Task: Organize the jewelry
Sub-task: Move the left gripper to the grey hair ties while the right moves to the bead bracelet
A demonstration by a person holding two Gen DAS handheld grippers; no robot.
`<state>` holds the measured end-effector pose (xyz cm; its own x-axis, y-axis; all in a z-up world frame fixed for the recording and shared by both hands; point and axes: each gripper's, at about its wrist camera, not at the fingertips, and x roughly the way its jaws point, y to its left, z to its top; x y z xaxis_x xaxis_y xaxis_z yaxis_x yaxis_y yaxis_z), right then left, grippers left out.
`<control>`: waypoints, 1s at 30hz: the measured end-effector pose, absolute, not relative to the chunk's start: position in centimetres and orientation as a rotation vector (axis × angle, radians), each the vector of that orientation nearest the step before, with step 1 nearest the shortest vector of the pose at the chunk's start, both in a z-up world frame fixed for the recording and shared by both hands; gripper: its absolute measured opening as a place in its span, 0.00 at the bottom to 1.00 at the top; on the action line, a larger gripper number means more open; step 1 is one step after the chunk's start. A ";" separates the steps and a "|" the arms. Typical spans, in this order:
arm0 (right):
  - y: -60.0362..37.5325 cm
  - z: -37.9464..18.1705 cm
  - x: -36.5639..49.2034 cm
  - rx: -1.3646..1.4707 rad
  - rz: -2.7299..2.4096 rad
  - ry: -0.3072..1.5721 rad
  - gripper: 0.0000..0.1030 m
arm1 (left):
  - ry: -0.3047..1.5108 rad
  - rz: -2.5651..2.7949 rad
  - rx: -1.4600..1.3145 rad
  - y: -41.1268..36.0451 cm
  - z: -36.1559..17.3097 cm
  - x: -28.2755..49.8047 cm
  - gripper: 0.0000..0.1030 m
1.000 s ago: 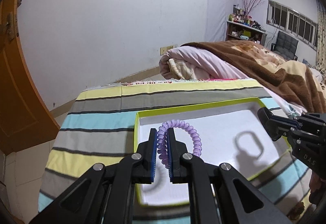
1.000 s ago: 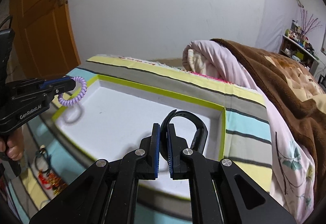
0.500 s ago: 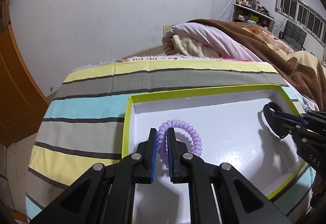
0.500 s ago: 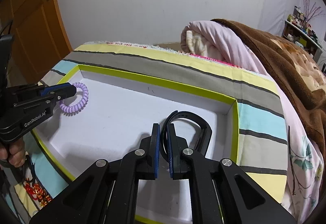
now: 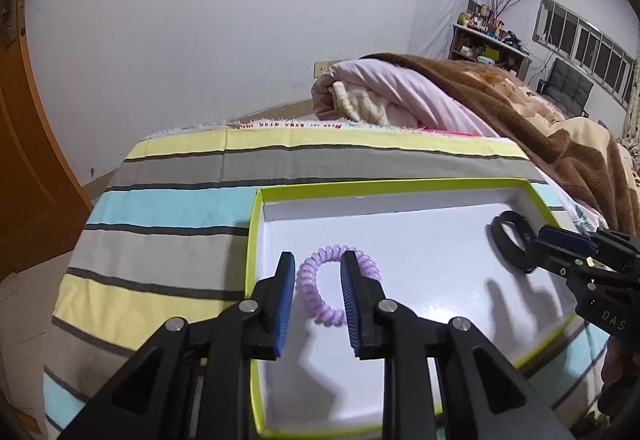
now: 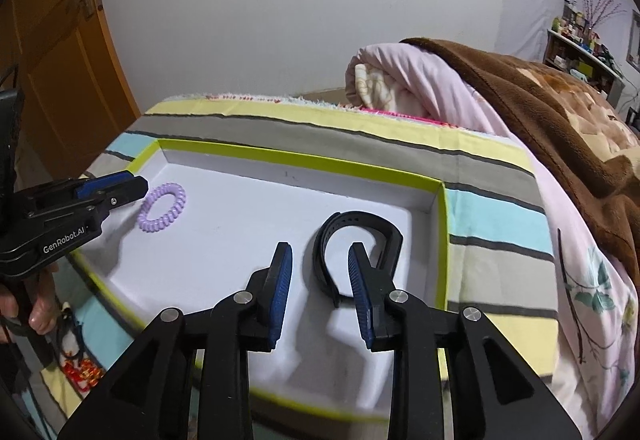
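Note:
A purple coil bracelet (image 5: 325, 286) (image 6: 163, 206) lies on the white floor of a green-rimmed tray (image 5: 400, 186) (image 6: 304, 157), near its left side. My left gripper (image 5: 318, 268) (image 6: 138, 186) hangs over it with its jaws opening; part of the coil sits between the pads, which do not press on it. A black band (image 6: 362, 236) (image 5: 508, 240) rests on the tray floor at the right. My right gripper (image 6: 320, 260) (image 5: 540, 240) is over it, jaws opening, one strap end between the pads without being squeezed.
The tray sits on a striped cloth (image 5: 168, 208) over a bed. A rolled pink and brown blanket (image 6: 500, 92) lies behind to the right. Red and gold trinkets (image 6: 82, 372) lie on the cloth by a hand (image 6: 36, 304). An orange door (image 6: 60, 52) stands at left.
Both grippers have let go: the coil bracelet and the black band, gripped earlier, now lie on the tray floor between parted pads. Both grippers came down toward the tray.

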<state>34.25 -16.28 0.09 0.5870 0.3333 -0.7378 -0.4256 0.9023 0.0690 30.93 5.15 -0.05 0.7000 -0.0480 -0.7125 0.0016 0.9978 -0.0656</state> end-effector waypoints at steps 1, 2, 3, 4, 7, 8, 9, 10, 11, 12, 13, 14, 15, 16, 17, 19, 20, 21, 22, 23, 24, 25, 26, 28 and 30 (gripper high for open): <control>-16.5 0.4 33.7 -0.114 0.446 0.825 0.29 | 0.788 -0.029 -0.063 5.1 0.2 30.4 0.24; -16.6 0.7 33.1 -0.108 0.446 0.816 0.29 | 0.781 -0.030 -0.062 5.0 0.5 30.0 0.24; -16.8 1.1 32.4 -0.104 0.442 0.805 0.29 | 0.772 -0.031 -0.060 5.0 0.7 29.4 0.25; -17.0 1.3 31.8 -0.101 0.442 0.797 0.29 | 0.763 -0.030 -0.057 4.9 1.0 28.7 0.25; -17.5 2.1 29.5 -0.095 0.439 0.775 0.29 | 0.741 -0.030 -0.055 4.6 1.7 26.8 0.28; -17.6 2.4 28.6 -0.097 0.436 0.766 0.29 | 0.732 -0.028 -0.054 4.6 2.0 26.1 0.28; -17.8 2.7 27.6 -0.098 0.435 0.752 0.29 | 0.721 -0.025 -0.052 4.5 2.2 25.4 0.28; -17.9 2.9 26.9 -0.098 0.435 0.743 0.29 | 0.709 -0.027 -0.052 4.5 2.4 24.6 0.28; -18.1 3.2 25.9 -0.098 0.437 0.734 0.29 | 0.698 -0.028 -0.050 4.3 2.7 23.8 0.28; -18.2 3.4 24.9 -0.095 0.440 0.723 0.29 | 0.691 -0.029 -0.048 4.3 2.9 23.2 0.28; -18.4 3.7 24.1 -0.092 0.441 0.712 0.29 | 0.682 -0.033 -0.048 4.1 3.1 22.4 0.28; -18.6 3.9 23.1 -0.093 0.441 0.700 0.29 | 0.672 -0.031 -0.047 4.0 3.2 21.7 0.28; -18.7 4.1 22.2 -0.095 0.443 0.690 0.29 | 0.663 -0.029 -0.044 3.8 3.4 20.8 0.28; -18.8 4.3 21.3 -0.096 0.444 0.678 0.29 | 0.659 -0.031 -0.042 3.6 3.6 20.0 0.28; -19.0 4.5 20.4 -0.092 0.445 0.667 0.29 | 0.655 -0.036 -0.044 3.4 3.7 19.3 0.28; -19.3 4.7 18.9 -0.086 0.449 0.655 0.29 | 0.640 -0.043 -0.034 2.9 4.0 17.8 0.28; -19.5 4.8 18.0 -0.080 0.451 0.648 0.29 | 0.631 -0.045 -0.025 2.6 4.1 17.2 0.28; -19.7 4.9 17.3 -0.074 0.453 0.641 0.29 | 0.626 -0.048 -0.021 2.4 4.2 16.6 0.28; -19.8 4.9 16.5 -0.073 0.455 0.636 0.29 | 0.620 -0.054 -0.022 2.3 4.2 16.0 0.28; -19.8 4.9 15.7 -0.074 0.458 0.631 0.29 | 0.616 -0.059 -0.027 2.2 4.3 15.4 0.28; -19.9 4.8 14.9 -0.073 0.460 0.626 0.29 | 0.611 -0.057 -0.032 2.1 4.4 14.8 0.28; -20.0 4.8 14.4 -0.071 0.462 0.627 0.29 | 0.604 -0.052 -0.033 2.0 4.4 14.2 0.28; -20.1 4.8 13.8 -0.067 0.463 0.628 0.29 | 0.598 -0.048 -0.030 2.0 4.4 13.8 0.28; -20.4 4.7 12.7 -0.059 0.464 0.625 0.29 | 0.593 -0.047 -0.029 2.0 4.2 12.7 0.28; -20.7 4.6 11.6 -0.057 0.456 0.622 0.29 | 0.591 -0.046 -0.034 1.9 4.0 11.3 0.28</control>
<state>11.59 -20.69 4.58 0.7169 0.3955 -0.5742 -0.4289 0.8994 0.0839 11.34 1.91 4.04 0.8296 -0.0534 -0.5557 0.0339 0.9984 -0.0454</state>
